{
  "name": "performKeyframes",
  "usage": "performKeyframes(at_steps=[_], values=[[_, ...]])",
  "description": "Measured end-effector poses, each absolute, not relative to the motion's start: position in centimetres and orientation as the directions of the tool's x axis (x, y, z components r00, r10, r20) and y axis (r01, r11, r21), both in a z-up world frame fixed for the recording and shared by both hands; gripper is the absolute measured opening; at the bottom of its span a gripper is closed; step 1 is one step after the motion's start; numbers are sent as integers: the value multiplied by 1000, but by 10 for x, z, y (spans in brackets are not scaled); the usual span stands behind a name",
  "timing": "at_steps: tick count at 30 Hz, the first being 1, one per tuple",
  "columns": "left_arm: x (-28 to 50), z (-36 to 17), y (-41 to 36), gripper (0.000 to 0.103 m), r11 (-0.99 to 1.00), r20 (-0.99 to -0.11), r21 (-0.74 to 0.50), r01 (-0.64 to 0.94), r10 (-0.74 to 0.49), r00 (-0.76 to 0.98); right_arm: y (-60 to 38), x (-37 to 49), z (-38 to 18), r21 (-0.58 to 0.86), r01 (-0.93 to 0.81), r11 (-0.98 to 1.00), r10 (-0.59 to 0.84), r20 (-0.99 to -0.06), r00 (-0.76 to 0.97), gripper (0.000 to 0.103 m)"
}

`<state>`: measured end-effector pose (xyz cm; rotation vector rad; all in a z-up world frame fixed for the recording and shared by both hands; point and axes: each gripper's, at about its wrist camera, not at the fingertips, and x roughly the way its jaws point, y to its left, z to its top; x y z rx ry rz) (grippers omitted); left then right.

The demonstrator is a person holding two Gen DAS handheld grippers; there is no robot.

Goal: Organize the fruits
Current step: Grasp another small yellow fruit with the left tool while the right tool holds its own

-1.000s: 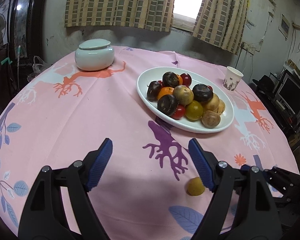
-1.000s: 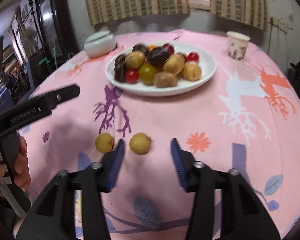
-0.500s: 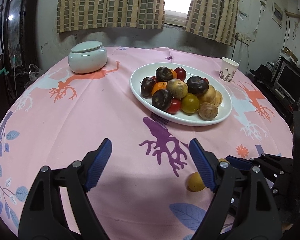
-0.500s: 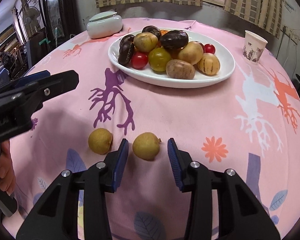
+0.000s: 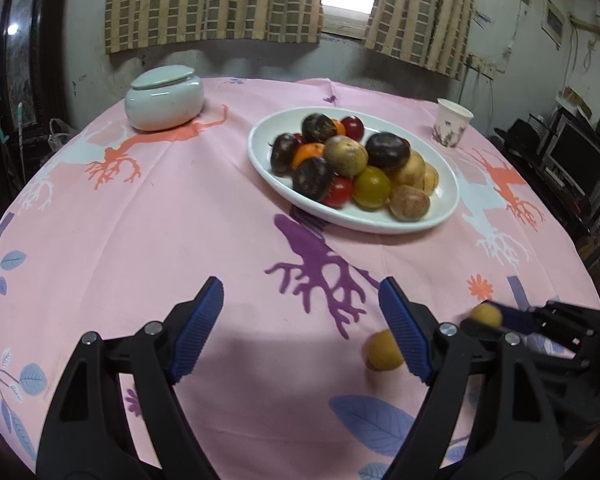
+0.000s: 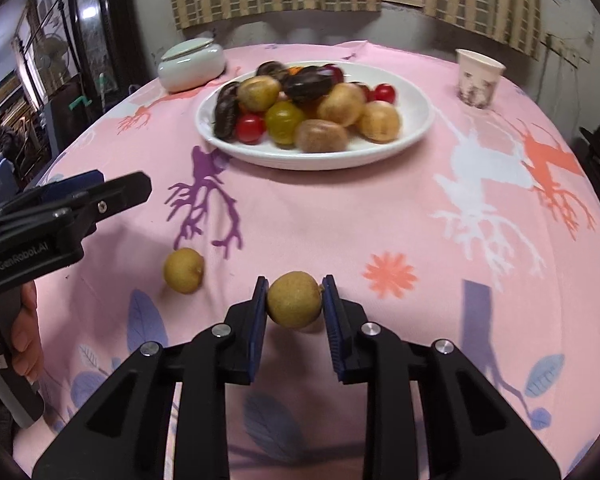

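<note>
Two small round tan-yellow fruits off the plate, near table edge. Loose fruit [image 6: 183, 270] lies on the pink tablecloth [image 6: 380, 208], just left of the held fruit [image 6: 295, 300], which sits clamped between the blue pads of the right gripper [image 6: 295, 304]; skin speckled, tiny stem nub on right side. Left gripper [image 5: 300, 328] jaws spread wide, nothing between them, above bare cloth; loose fruit peeks beside its right finger. Beyond: white lidded jar [image 6: 191, 65] far left, white oval plate [image 6: 416, 120] centre, heaped with mixed fruit, dark purple, red, green-yellow, brown, orange; paper cup [image 6: 478, 78] far right. One jar, one plate, one cup. Path to plate unobstructed.
</note>
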<state>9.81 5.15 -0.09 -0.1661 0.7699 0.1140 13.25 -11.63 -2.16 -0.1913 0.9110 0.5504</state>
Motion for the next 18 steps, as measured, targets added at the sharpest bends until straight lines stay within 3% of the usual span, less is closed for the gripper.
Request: performKeyframes(at_steps=[6,11,18], values=[[97,-12,24,82,995,-709,-32,-90,41,704,-146,135,-21,136,-473,870,389,-779,492,27],[98,-18,21,81,996,-718,-43,-82,26,695,-147,130,-14,151,-502,852,424,-761,491,27],[101,-25,12,62,998,-726,-39,-45,3,687,-144,126,-13,142,-515,845,427,-759,491,27]])
